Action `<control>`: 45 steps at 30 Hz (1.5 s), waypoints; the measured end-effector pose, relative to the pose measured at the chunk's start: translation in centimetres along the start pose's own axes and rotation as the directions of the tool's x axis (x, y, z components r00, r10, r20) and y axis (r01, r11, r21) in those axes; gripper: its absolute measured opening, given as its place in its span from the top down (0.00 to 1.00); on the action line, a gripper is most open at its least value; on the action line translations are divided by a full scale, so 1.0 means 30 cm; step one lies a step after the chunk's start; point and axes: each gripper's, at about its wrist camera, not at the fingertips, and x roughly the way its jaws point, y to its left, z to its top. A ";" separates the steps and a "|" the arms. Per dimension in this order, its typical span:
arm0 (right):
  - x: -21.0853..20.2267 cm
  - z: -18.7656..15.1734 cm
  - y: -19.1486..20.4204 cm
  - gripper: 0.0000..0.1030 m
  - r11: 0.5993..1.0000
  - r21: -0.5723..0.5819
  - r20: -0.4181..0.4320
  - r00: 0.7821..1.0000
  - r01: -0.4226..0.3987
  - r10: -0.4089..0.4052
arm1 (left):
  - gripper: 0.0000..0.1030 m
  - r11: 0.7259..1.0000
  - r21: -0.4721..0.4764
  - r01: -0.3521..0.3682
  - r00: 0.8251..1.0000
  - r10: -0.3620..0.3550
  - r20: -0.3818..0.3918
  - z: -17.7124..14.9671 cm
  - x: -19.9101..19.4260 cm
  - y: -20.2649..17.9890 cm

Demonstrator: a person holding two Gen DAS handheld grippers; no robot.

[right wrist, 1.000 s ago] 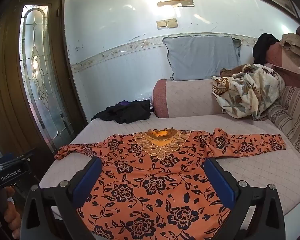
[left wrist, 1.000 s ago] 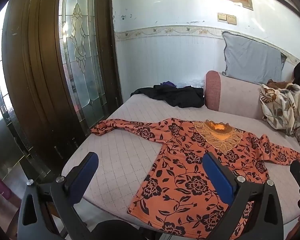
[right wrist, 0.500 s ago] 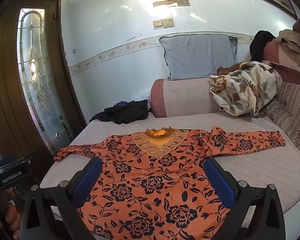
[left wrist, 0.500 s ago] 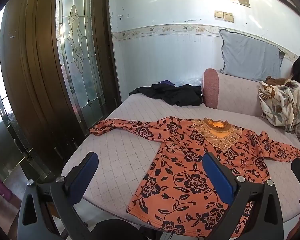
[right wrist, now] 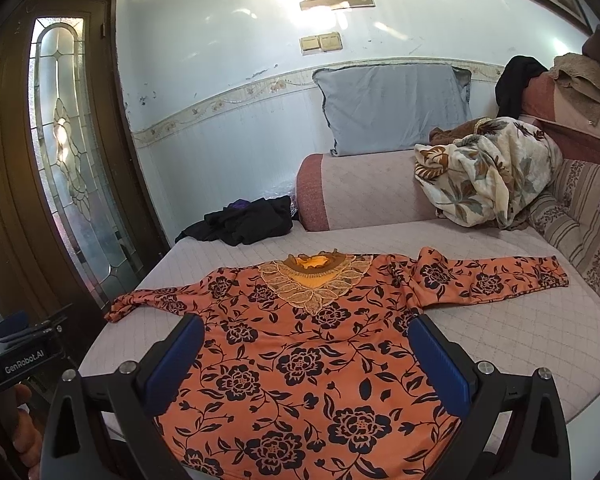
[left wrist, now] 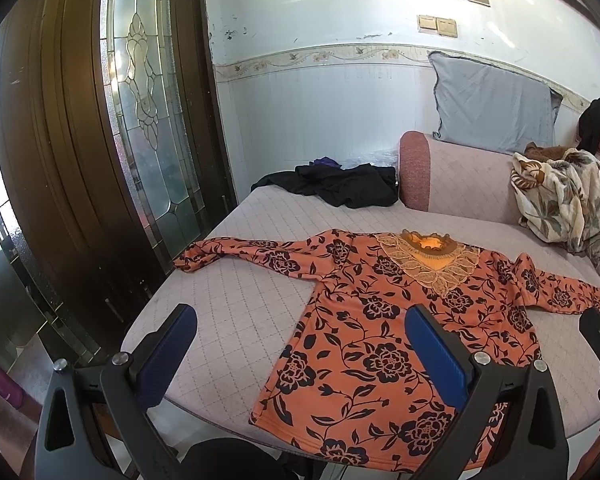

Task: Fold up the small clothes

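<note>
The door (left wrist: 100, 160) stood at the left; the left gripper (left wrist: 300, 352) hung spread wide, holding nothing, above the cushion's (left wrist: 228, 312) near edge; the top (left wrist: 380, 320) lay flat and unfolded on it, sleeves out to both sides; the right gripper (right wrist: 306, 360) hung likewise spread and empty over its hem.

orange top (right wrist: 300, 364) with black roses and a gold lace collar, blue pads (right wrist: 176, 360) on the tool, pale quilted bed (right wrist: 500, 320)
</note>
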 end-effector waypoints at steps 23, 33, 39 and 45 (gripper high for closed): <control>0.045 -0.041 -0.019 0.00 1.000 0.009 -0.050 0.999 0.018 -0.017 | 0.00 1.000 0.019 0.012 1.000 -0.012 -0.021 -0.013 0.024 -0.030; 0.061 -0.054 -0.022 0.00 1.000 0.012 -0.068 0.998 0.017 -0.016 | 0.00 1.000 0.009 0.009 0.999 -0.008 -0.034 -0.022 0.040 -0.027; 0.068 -0.058 -0.021 0.00 1.000 0.015 -0.078 0.997 0.018 -0.017 | 0.00 1.000 0.011 0.012 0.999 -0.012 -0.047 -0.032 0.052 -0.029; 0.071 -0.062 -0.022 0.00 1.000 0.011 -0.080 0.997 0.018 -0.017 | 0.00 1.000 0.013 0.018 0.999 -0.017 -0.046 -0.037 0.056 -0.028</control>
